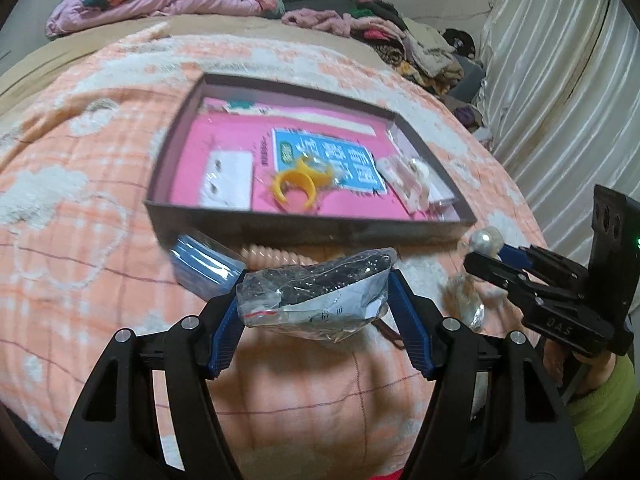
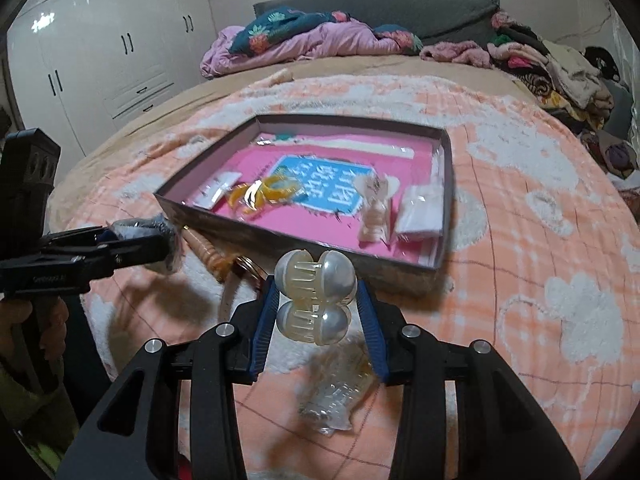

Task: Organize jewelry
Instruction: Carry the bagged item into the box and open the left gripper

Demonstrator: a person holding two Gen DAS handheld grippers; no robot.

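A shallow dark box (image 1: 312, 226) (image 2: 296, 248) with a pink floor lies on the bed. Inside it are a yellow ring (image 1: 298, 184) (image 2: 260, 194), a blue printed card (image 1: 326, 156), white earring cards (image 1: 228, 178) and pale packets (image 2: 376, 208). My left gripper (image 1: 316, 296) is shut on a clear plastic bag of dark beaded jewelry (image 1: 320, 294), held just in front of the box's near wall. My right gripper (image 2: 316, 300) is shut on a pearl-white hair claw (image 2: 316, 292), also near the box's front wall; it shows in the left wrist view (image 1: 486, 242).
A blue-banded clear packet (image 1: 204, 264), a ridged peach item (image 1: 272, 256) and a clear packet (image 2: 336, 396) lie on the peach blanket (image 1: 80, 200) before the box. Heaped clothes (image 2: 312, 36) sit at the bed's far end. White wardrobes (image 2: 104, 52) stand left, a curtain (image 1: 560, 80) right.
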